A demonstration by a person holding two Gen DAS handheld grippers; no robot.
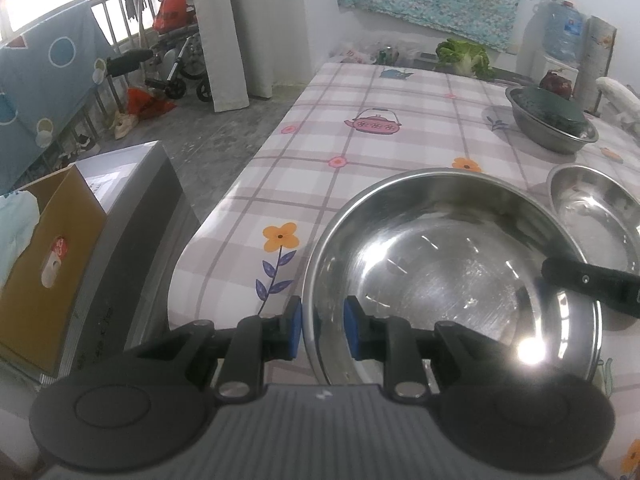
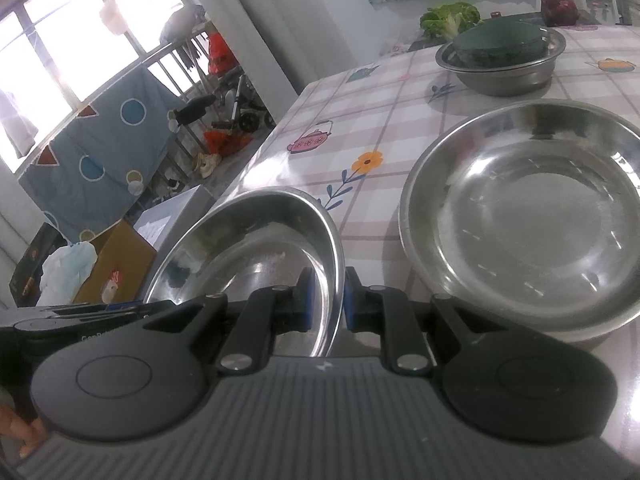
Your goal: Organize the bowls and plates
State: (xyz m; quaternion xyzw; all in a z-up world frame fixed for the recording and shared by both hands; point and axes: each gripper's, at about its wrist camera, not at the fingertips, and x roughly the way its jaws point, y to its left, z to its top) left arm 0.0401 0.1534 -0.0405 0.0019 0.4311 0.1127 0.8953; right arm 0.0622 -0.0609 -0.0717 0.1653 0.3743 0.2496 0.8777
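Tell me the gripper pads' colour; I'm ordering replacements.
Blue pads on black fingers, clearest in the left wrist view.

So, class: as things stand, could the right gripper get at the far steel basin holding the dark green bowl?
Probably not yet. The right gripper is shut on the rim of the near steel bowl, so it is occupied, and the basin sits far across the table beyond another bowl.

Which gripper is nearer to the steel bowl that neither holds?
Right. Right gripper grips the held bowl beside the free bowl; left gripper grips its opposite rim.
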